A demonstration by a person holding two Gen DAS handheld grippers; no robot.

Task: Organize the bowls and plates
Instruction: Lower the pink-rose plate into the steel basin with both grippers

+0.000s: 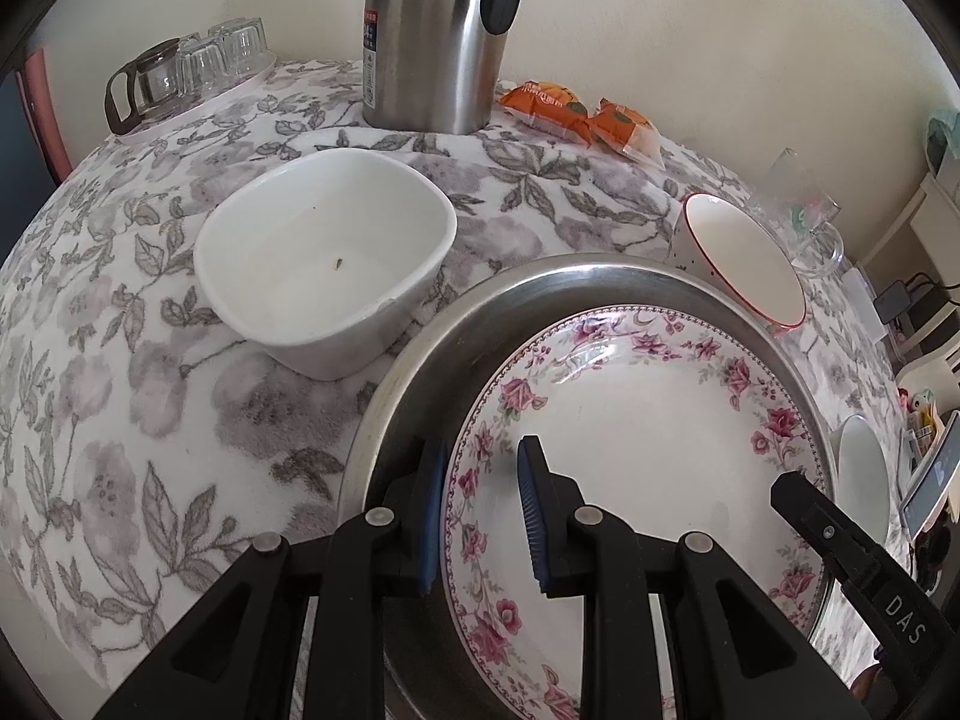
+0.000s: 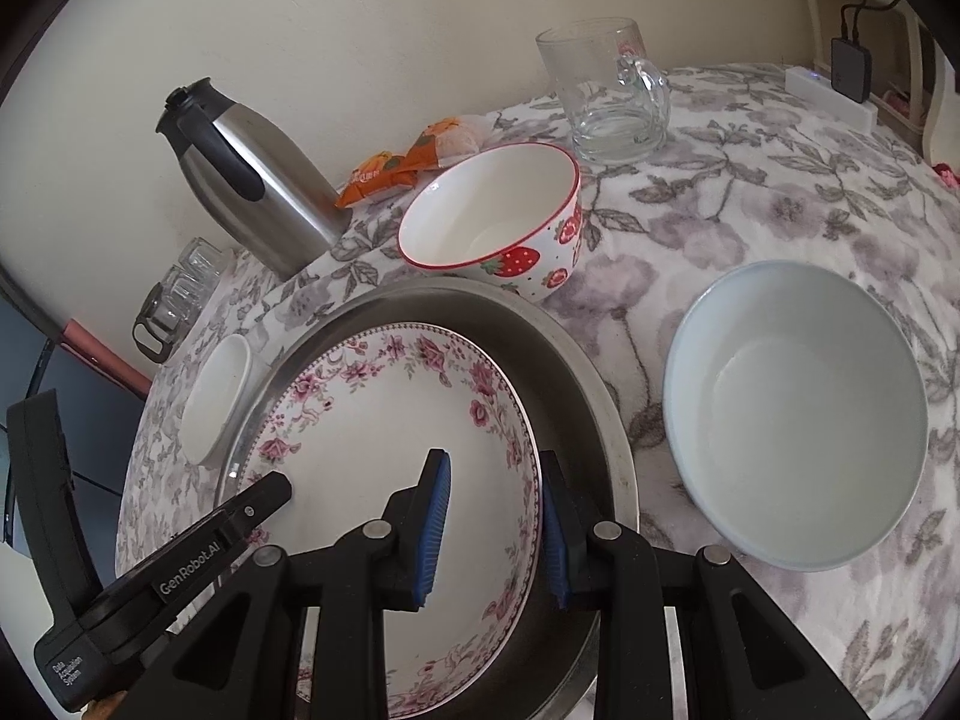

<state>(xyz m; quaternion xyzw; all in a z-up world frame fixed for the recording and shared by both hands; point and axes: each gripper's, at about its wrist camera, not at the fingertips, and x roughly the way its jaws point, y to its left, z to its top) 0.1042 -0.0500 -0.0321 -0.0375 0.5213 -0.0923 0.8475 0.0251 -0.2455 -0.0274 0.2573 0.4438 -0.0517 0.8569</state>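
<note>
Your left gripper (image 1: 483,516) straddles the rim of the floral plate (image 1: 636,456): one blue pad sits outside the rim and the other over the plate's inner face, narrowly parted. You cannot tell from this view whether the pads actually press the rim. Your right gripper (image 2: 495,531) does the same on the opposite side of the floral plate (image 2: 372,438), one pad inside, one outside against the rim, and again the contact cannot be told for sure.

The plate lies inside a round metal tray (image 1: 420,348) near the table's front edge. The table (image 1: 120,360) wears a fleecy cloth printed with grey flowers. Toward the left edge stands a square white bowl (image 1: 324,264); behind the tray a strawberry bowl (image 2: 498,222); toward the right edge a pale blue bowl (image 2: 798,420). Along the back edge, by the cream wall, stand a steel thermos jug (image 1: 432,36), orange snack packets (image 1: 576,114), a glass mug (image 2: 606,90) and a tray of upturned glasses (image 1: 198,66).
</note>
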